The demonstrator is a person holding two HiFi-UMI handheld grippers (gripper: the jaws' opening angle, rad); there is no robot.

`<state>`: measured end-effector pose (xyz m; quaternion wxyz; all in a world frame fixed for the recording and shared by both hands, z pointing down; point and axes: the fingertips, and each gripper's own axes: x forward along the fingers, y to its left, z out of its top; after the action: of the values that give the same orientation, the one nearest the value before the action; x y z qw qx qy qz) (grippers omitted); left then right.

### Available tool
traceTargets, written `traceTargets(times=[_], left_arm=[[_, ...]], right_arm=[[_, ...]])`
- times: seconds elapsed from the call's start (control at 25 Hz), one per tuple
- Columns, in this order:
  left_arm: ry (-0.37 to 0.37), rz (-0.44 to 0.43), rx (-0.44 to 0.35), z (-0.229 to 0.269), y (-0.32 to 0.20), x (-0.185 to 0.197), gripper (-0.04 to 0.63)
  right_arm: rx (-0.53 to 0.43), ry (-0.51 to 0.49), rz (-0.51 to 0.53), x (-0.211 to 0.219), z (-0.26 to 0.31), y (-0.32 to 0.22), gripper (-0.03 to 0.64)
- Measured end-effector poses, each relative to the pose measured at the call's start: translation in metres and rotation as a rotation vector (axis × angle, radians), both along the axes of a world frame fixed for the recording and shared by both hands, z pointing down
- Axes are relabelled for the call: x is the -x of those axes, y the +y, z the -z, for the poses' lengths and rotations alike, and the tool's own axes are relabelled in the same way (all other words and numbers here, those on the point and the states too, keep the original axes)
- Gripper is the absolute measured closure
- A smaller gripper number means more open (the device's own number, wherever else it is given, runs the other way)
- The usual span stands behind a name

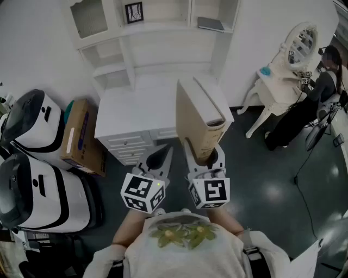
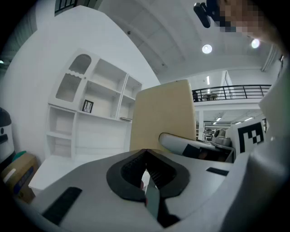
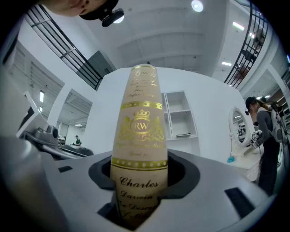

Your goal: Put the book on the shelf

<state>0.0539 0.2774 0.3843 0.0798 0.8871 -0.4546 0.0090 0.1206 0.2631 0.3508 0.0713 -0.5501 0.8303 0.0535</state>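
Note:
A thick tan book (image 1: 197, 117) with gold lettering on its spine (image 3: 141, 136) stands upright in my right gripper (image 1: 204, 157), which is shut on its lower end. In the right gripper view the spine fills the gap between the jaws of the right gripper (image 3: 139, 181). My left gripper (image 1: 162, 156) hovers just left of it, shut with nothing held; in its own view the left gripper (image 2: 146, 153) has its jaws meeting at a point, with the book's cover (image 2: 163, 115) beyond. The white shelf unit (image 1: 155, 35) rises behind a white desk (image 1: 133, 111) straight ahead.
A small picture frame (image 1: 134, 12) and a flat dark item (image 1: 211, 24) sit on the shelves. A cardboard box (image 1: 81, 136) and two white machines (image 1: 38, 184) stand at the left. At the right is a white vanity table (image 1: 280, 79) with a person (image 1: 321, 92) beside it.

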Motion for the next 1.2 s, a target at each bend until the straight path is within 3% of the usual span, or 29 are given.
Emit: traceTargets(times=[0.72,1.2], left_arm=[[0.011,0.079,0.034,-0.018,-0.027,-0.046,0.568],[0.004,0.073,0.061,-0.036,-0.102,-0.020,0.568]], right_arm=[[0.022,-0.031,0.069,-0.054,-0.009,-0.029,0.387],[0.048,-0.047,0.067,-0.027,-0.026,-0.101,0.387]])
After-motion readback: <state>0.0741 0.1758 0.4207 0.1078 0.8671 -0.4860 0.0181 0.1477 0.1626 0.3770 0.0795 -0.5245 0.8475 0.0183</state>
